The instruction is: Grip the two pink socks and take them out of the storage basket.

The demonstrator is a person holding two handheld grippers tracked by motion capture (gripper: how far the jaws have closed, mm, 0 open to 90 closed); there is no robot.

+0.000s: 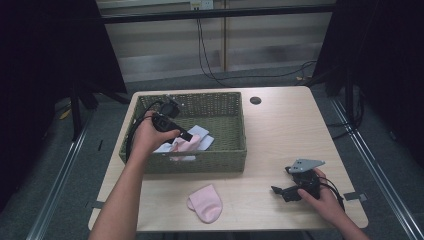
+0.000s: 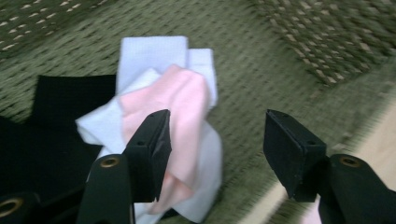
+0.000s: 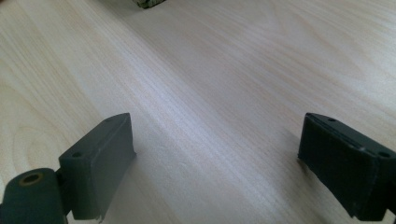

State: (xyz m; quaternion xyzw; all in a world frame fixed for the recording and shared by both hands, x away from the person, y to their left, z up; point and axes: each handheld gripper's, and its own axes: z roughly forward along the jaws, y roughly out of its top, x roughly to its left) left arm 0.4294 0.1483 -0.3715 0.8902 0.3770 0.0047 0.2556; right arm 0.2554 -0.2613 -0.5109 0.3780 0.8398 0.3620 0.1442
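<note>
- Pink sock (image 1: 206, 202) lies flat on the worktop (image 1: 285, 135), just in front of the woven basket (image 1: 220, 161), between the two hands, toe pointing to the near edge.
- Left hand-held gripper (image 2: 215, 140) hangs inside the basket, jaws parted and empty, above another pink sock (image 2: 180, 107) on white socks (image 2: 154, 53).
- Right hand-held gripper (image 3: 217, 154) rests wide open on bare wood, empty, roughly as near the loose sock as the left.
</note>
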